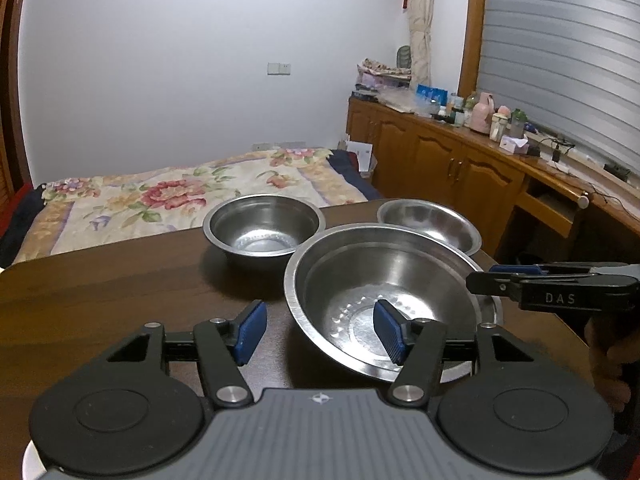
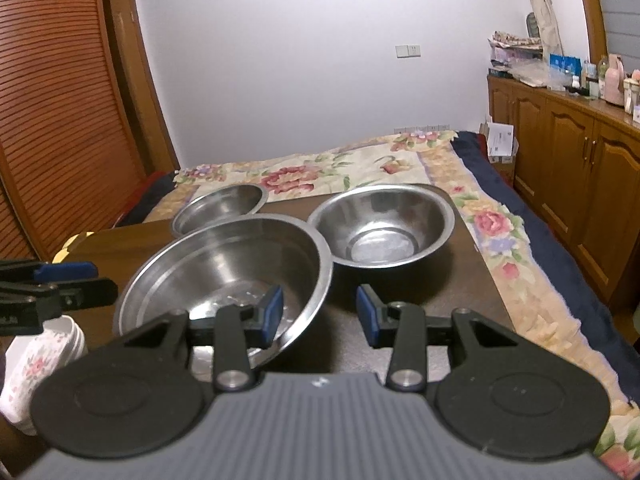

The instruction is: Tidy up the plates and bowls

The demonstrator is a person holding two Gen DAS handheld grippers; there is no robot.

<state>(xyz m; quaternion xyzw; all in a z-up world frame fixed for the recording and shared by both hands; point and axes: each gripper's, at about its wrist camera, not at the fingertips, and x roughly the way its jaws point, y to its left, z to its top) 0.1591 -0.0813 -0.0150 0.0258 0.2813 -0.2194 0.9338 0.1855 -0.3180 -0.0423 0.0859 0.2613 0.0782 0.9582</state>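
Note:
Three steel bowls sit on a dark wooden table (image 1: 120, 288). The large bowl (image 1: 384, 292) is nearest; it also shows in the right wrist view (image 2: 224, 272). A medium bowl (image 1: 264, 226) (image 2: 382, 226) and a small shallow bowl (image 1: 430, 220) (image 2: 220, 204) stand behind it. My left gripper (image 1: 320, 330) is open, its jaws straddling the large bowl's left rim. My right gripper (image 2: 320, 314) is open, its jaws straddling the large bowl's right rim. The right gripper also shows in the left wrist view (image 1: 520, 280). White floral plates (image 2: 36, 364) are stacked at the left.
A bed with a floral quilt (image 1: 168, 196) lies just beyond the table's far edge. Wooden cabinets (image 1: 452, 160) with bottles and clutter run along the right wall. A slatted wooden door (image 2: 60, 120) stands on the left.

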